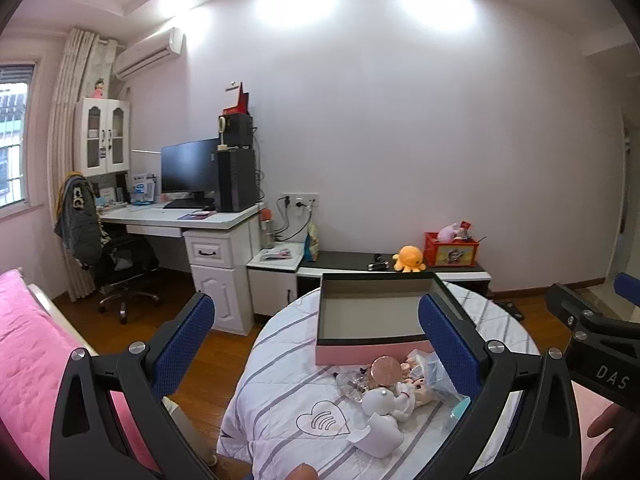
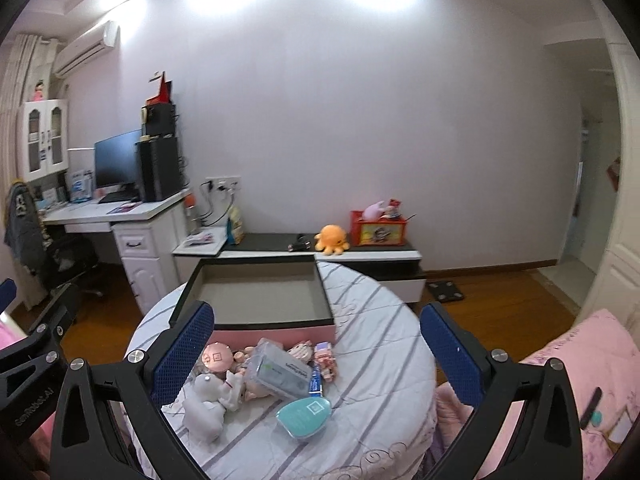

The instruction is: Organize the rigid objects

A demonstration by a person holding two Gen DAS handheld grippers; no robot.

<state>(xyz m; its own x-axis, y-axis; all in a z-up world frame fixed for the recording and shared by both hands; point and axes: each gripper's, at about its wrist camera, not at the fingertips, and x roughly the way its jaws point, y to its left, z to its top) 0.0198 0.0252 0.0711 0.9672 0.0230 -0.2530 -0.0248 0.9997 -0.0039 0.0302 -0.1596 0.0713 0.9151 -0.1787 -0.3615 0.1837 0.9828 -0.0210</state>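
Observation:
A pink box [image 1: 368,354] with a black rim stands open and empty on a round table with a striped cloth [image 1: 280,360]; it also shows in the right wrist view [image 2: 272,338]. In front of it lies a pile of small things: a white astronaut figure [image 2: 208,400], a round rose-gold case [image 2: 217,358], a clear plastic box [image 2: 280,372], a teal oval case [image 2: 304,416] and small toys [image 2: 324,360]. My left gripper [image 1: 316,344] is open above the table's near edge. My right gripper [image 2: 316,352] is open above the pile. Both are empty.
A low black-and-white cabinet [image 2: 360,256] behind the table carries an orange octopus plush [image 2: 332,240] and a red box [image 2: 380,228]. A white desk [image 1: 180,220] with monitor and chair stands at left. Pink bedding [image 2: 580,360] lies at right and a pink bed [image 1: 24,340] at left.

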